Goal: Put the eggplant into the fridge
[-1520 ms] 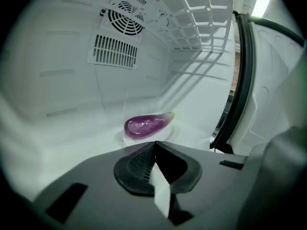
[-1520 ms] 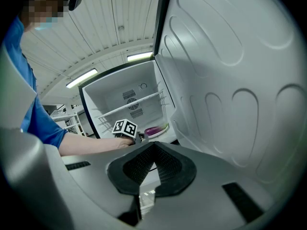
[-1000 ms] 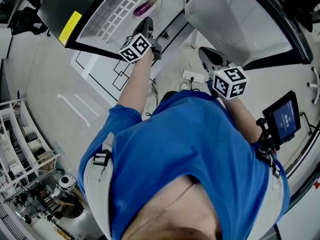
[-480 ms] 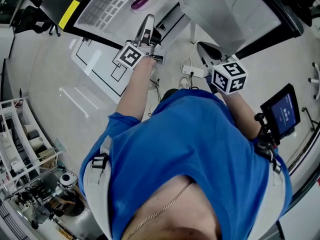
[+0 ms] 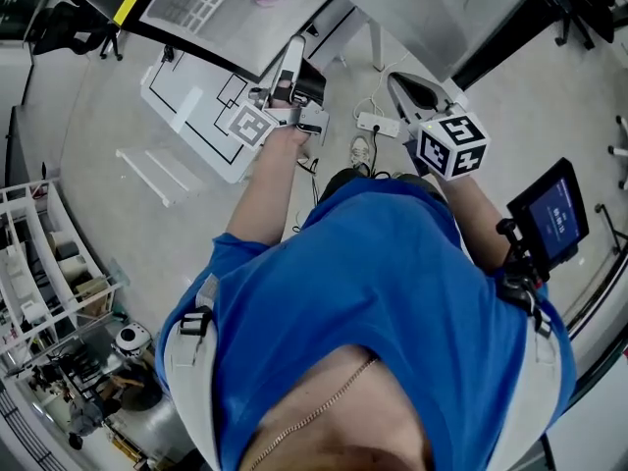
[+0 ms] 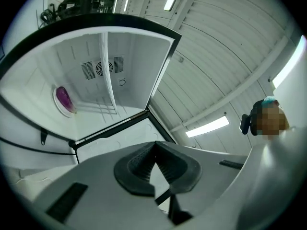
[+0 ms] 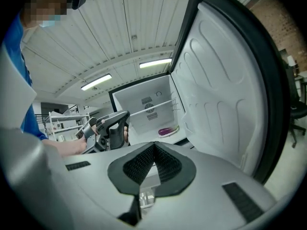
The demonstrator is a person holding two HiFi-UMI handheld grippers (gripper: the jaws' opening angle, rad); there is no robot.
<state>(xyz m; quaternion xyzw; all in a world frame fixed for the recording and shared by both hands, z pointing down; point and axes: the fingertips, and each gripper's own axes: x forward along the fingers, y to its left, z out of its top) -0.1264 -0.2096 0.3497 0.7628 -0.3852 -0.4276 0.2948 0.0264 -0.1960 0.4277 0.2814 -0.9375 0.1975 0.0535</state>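
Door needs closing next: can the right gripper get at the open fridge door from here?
Probably yes. The fridge door stands wide open just to the right of the right gripper, and the right gripper view shows nothing between them. Its jaws are shut and empty, so it could likely push the door.

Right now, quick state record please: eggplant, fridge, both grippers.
eggplant: purple eggplant lying on a white plate inside the fridge
fridge door: door wide open
left gripper: left gripper has its jaws together with nothing between them; it is outside the fridge, facing the interior
right gripper: right gripper has its jaws together and is empty; it is outside the fridge, near the open door
task state: eggplant is in the fridge, and neither gripper is touching it
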